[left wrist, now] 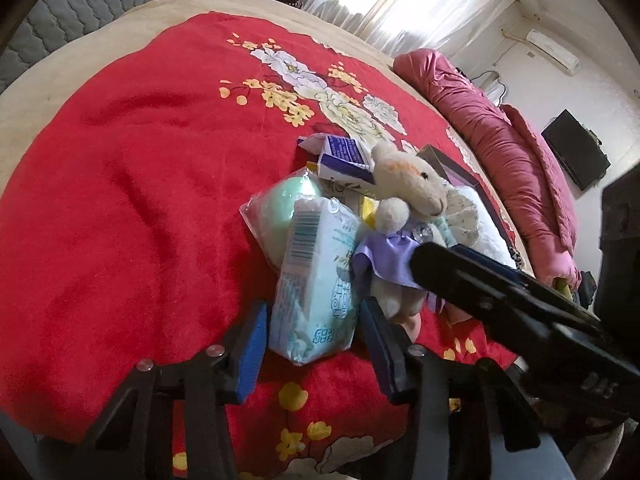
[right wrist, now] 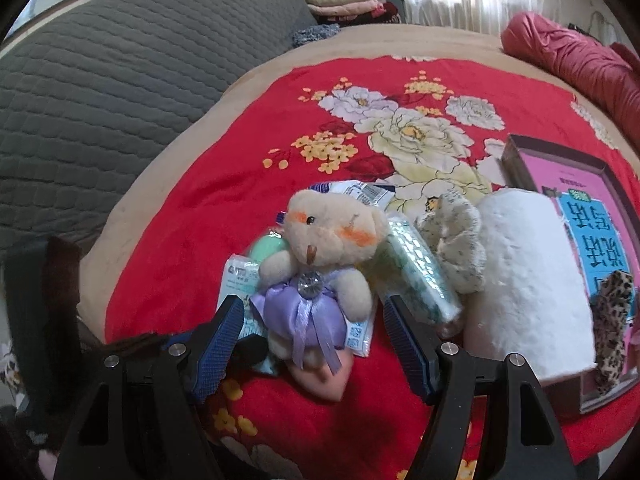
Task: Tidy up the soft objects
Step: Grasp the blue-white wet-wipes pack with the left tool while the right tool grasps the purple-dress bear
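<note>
The left gripper [left wrist: 314,338] straddles the tissue pack [left wrist: 316,280], pads [left wrist: 252,354] not visibly pressing; its long axis runs toward 12 o'clock. The right gripper [right wrist: 314,342] stands wide open and empty around the teddy bear [right wrist: 320,264] at 12 o'clock on the red blanket [right wrist: 180,220].

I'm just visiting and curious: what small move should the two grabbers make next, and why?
Probably the left gripper closes a little more: the tissue pack already sits between its fingers, with a gap showing at the left finger. The right gripper stands open around the teddy bear.
</note>
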The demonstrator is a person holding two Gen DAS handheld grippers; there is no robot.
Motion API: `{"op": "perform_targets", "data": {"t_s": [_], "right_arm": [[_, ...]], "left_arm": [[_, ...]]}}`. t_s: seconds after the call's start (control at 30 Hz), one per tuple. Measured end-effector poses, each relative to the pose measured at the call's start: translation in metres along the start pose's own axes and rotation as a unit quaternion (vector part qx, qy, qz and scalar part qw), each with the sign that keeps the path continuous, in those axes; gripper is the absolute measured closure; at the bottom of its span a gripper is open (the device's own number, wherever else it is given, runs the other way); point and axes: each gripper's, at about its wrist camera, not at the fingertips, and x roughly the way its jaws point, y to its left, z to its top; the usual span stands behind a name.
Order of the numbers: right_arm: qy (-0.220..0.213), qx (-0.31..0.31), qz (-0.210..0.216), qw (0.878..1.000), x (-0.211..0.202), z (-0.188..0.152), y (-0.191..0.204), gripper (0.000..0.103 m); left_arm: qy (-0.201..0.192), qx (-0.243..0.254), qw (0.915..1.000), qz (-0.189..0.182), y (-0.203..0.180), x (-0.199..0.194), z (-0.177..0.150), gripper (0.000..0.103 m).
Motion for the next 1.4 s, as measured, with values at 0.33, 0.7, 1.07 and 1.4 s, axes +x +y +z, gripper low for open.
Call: {"op": "perform_targets", "data": {"t_s": [0.33,0.7,1.07,1.4], "right_arm": [[0.014,0.028,0.008,0.999,0.026,0.004,0.0,0.04],[-0.025,0.006,0.026,0.999,0.009,0.003,-0.004,0.067],[-0.042,-0.018,0.031,0.999,-0.004,-0.003,-0.004,0.072],[-0.071,-0.039,0.019,0.997,-0.028,-0.004,-0.005,0.072]], "left_arm": [[0.004,-0.011,0.9999,-0.007,0.006,0.007,0.001,0.061],[0.009,-0.035,0.9987,-0.036,0.015,0.014,0.002,0.067],[-0.018,-0.011,0.9992,-0.034,0.004,0.001,0.003,0.078],[-0.048,-0.006,0.9983,-0.032,0.002,-0.018,0.004,0.078]]}}
